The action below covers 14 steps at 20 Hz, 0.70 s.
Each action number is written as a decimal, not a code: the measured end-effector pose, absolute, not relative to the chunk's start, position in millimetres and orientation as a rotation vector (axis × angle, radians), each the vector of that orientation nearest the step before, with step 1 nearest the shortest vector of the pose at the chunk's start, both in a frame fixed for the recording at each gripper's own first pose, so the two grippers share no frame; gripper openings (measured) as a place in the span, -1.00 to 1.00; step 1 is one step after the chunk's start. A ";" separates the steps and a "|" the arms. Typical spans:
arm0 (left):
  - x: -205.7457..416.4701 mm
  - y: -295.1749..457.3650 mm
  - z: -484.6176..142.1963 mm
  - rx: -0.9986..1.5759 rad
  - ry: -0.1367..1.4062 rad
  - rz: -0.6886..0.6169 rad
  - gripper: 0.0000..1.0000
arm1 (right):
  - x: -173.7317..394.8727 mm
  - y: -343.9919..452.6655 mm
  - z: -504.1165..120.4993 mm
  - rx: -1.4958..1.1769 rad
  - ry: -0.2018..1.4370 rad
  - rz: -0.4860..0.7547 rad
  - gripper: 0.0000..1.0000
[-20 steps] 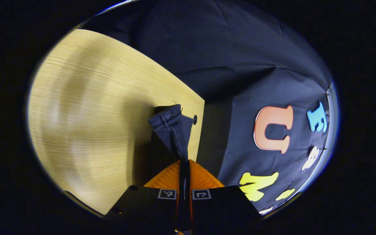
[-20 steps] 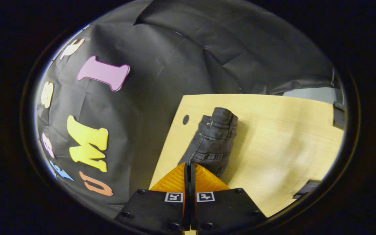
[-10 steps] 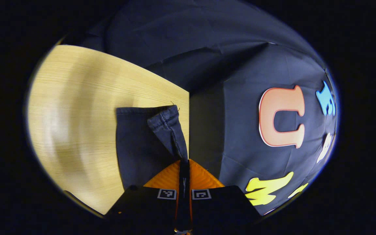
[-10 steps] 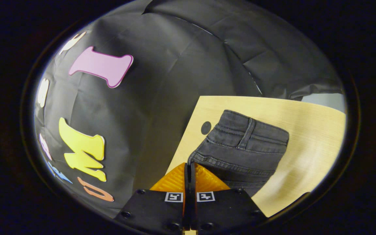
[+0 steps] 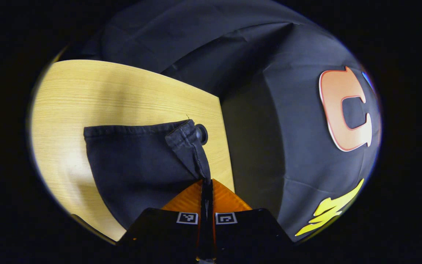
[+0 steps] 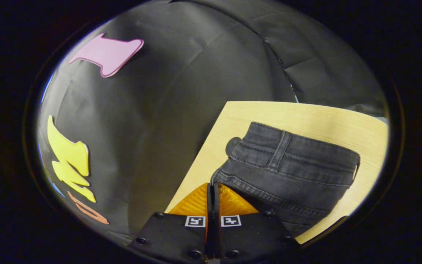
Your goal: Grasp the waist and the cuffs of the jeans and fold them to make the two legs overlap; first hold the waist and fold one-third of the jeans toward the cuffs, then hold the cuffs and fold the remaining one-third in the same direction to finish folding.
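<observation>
Stage: judged first fold, legs being overlapped; both thirds left | dark denim jeans (image 5: 137, 161) on pale wooden table (image 5: 86, 91) | left gripper (image 5: 206, 183) pinches cuff (image 5: 187, 141) | right gripper (image 6: 213, 187) clamps waist (image 6: 291, 154)

A light wooden table (image 5: 123, 95) with fine straight grain lies ahead of the left tongs and to their left, its far edge slanting down toward the right. A small round dark hole (image 5: 202, 134) sits in it near that edge, just ahead of the fingertips. Ahead and right of the right tongs, the same table (image 6: 328, 115) and its hole (image 6: 232, 145) appear
</observation>
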<state>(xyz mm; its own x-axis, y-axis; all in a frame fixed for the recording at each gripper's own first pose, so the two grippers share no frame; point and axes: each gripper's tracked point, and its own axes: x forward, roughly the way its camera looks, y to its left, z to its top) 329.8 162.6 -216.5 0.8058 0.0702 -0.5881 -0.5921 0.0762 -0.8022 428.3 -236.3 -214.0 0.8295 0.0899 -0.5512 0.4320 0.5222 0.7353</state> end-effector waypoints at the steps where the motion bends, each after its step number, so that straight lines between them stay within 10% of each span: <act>1: 331.1 161.5 -223.5 -1.410 0.463 0.530 -0.93 | 432.9 -236.6 -221.3 1.010 0.585 -0.220 -0.99; 8: 333.8 155.7 -253.0 -1.244 0.506 0.548 -0.63 | 441.5 -236.7 -246.5 1.030 0.590 -0.233 -0.93; 10: 333.0 152.6 -253.8 -1.203 0.511 0.523 0.41 | 445.4 -231.6 -239.8 1.060 0.565 -0.195 -0.98; 14: 324.9 152.2 -245.7 -1.100 0.519 0.514 0.98 | 444.9 -235.2 -230.5 1.022 0.549 -0.188 0.40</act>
